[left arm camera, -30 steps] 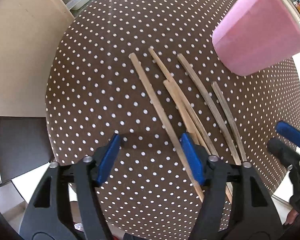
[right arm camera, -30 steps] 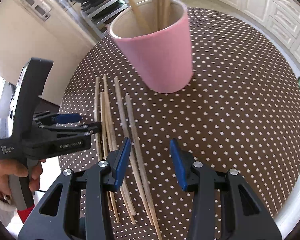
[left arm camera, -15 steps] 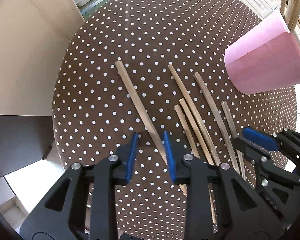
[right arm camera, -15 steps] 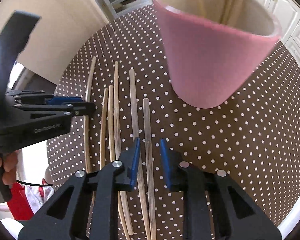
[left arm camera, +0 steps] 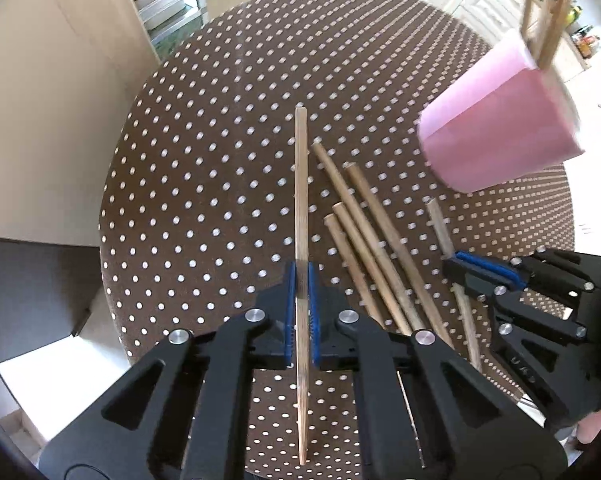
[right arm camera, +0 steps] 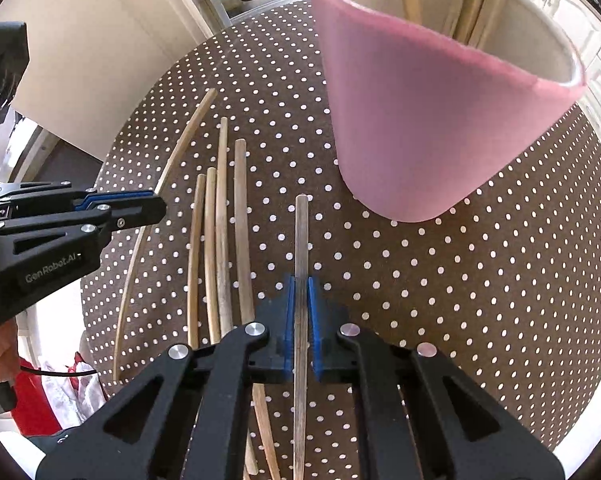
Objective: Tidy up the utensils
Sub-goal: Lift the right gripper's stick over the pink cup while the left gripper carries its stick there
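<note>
Brown dotted table holds a big pink cup with sticks inside. Four chopsticks lie flat near it. Left gripper pinches one chopstick. Right gripper pinches another chopstick, pointing toward the cup.

We see both views in bright daylight; the dotted worktop is evenly lit, with only soft shadows beside the sticks lying on it. The pale floor past the worktop's near-left edge is washed out in both views. The pink cup is smeared by motion blur in the left wrist view, while the black fingers stay sharp. Fisheye bending curves the worktop's edge, and the corners go black.
</note>
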